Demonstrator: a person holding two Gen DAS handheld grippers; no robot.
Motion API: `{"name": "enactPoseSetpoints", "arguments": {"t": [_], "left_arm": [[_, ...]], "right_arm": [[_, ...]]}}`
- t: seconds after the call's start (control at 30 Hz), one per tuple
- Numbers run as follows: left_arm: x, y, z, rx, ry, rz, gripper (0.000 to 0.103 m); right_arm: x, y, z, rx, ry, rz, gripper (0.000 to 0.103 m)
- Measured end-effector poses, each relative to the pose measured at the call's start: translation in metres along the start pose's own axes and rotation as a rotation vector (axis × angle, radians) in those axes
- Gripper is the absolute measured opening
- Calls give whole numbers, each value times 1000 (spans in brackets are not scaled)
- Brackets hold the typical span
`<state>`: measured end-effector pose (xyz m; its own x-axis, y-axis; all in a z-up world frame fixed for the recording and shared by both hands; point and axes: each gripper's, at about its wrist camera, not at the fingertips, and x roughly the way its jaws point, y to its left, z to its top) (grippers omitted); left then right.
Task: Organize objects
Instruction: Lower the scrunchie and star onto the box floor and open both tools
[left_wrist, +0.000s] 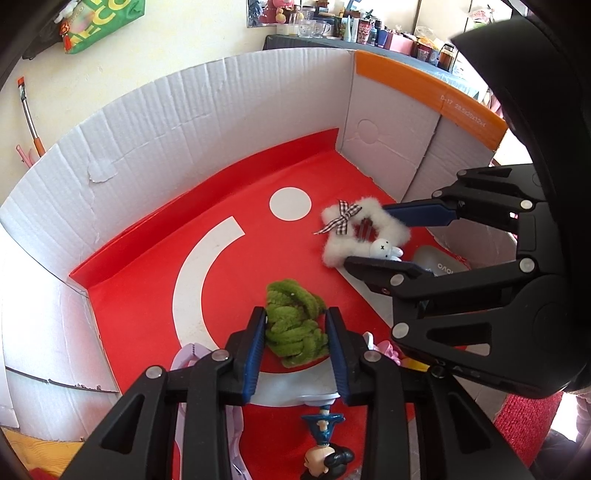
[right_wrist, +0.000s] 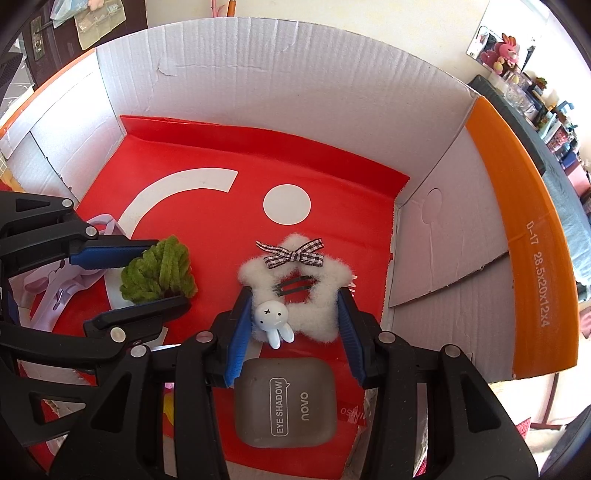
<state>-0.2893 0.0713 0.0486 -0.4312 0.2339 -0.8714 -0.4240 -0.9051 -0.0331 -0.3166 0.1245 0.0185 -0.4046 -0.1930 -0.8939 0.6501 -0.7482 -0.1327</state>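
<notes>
Both grippers down inside cardboard box (right_wrist: 258, 74), red liner.
Left gripper (left_wrist: 295, 350) jaws clamped on green yarn bundle (left_wrist: 295, 325); right gripper (right_wrist: 293, 328) jaws clamped on white fluffy star clip (right_wrist: 295, 291); eyeshadow case (right_wrist: 286, 402) just beneath.

I see a white cardboard box (right_wrist: 258, 74) with a red floor sheet (right_wrist: 207, 229). On it lie a green yarn bundle (right_wrist: 157, 271), a fluffy star hair clip (right_wrist: 295, 291) and an eyeshadow case (right_wrist: 286, 402) at the near edge.

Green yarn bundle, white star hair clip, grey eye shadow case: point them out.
Green yarn bundle (left_wrist: 295, 325), left wrist view, middle.
White star hair clip (right_wrist: 325, 317), right wrist view, lower right arm.
Grey eye shadow case (right_wrist: 286, 402), right wrist view, lid.
</notes>
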Motion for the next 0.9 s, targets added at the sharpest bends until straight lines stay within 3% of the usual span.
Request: {"name": "enactPoseSetpoints", "arguments": {"t": [0.9], "left_arm": [[2,-17,-5,3,-28,23,42]], "right_arm": [[-1,-5,-4,-4,-11,4,45]]}}
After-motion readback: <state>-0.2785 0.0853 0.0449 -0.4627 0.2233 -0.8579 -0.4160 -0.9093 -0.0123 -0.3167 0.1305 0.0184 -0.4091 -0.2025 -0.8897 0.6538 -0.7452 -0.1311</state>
